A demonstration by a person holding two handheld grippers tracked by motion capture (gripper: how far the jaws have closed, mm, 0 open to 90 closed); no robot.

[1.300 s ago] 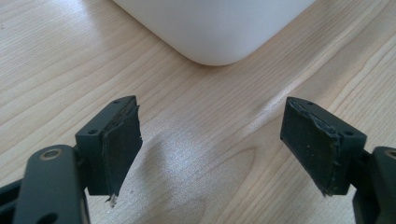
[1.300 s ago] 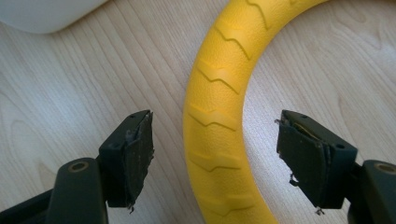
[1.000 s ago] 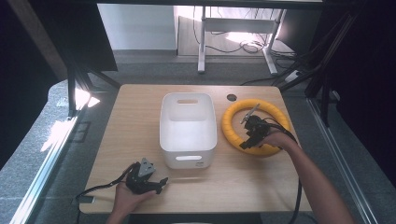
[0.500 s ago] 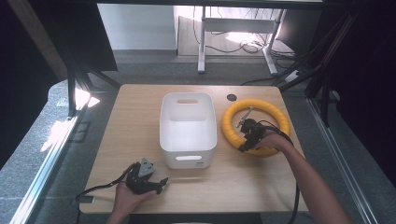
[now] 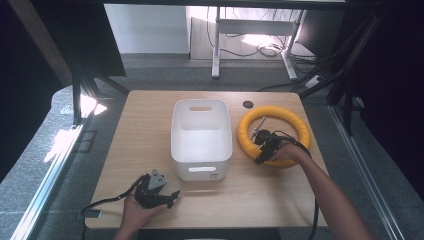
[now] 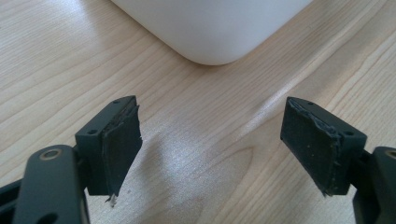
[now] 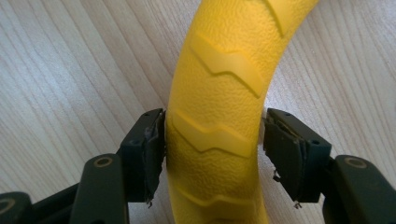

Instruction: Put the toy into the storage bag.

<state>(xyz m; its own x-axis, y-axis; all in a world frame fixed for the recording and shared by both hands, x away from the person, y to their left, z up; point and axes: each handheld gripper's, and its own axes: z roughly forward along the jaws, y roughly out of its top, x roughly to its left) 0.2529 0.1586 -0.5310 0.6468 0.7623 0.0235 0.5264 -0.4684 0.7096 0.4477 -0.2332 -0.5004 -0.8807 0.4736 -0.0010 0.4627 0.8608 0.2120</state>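
High view looks down on the table (image 5: 150, 115); both gripper views skim that tabletop close.

Grey carpet floor (image 5: 150, 75); sunlit patch (image 5: 87, 106) left; white desk legs (image 5: 216, 45), tangled cables (image 5: 260, 49) behind.

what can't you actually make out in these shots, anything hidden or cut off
- Right gripper grip on the yellow ridged rubber ring: right gripper view, one pad touches, a sliver of gap shows at the other, so closure is unclear.
- Ring's near arc: high view, covered by the hand and gripper.
- White plastic bin: left gripper view, cut off by the top edge.
- Small dark round spot on the wooden table: high view, too small to identify.
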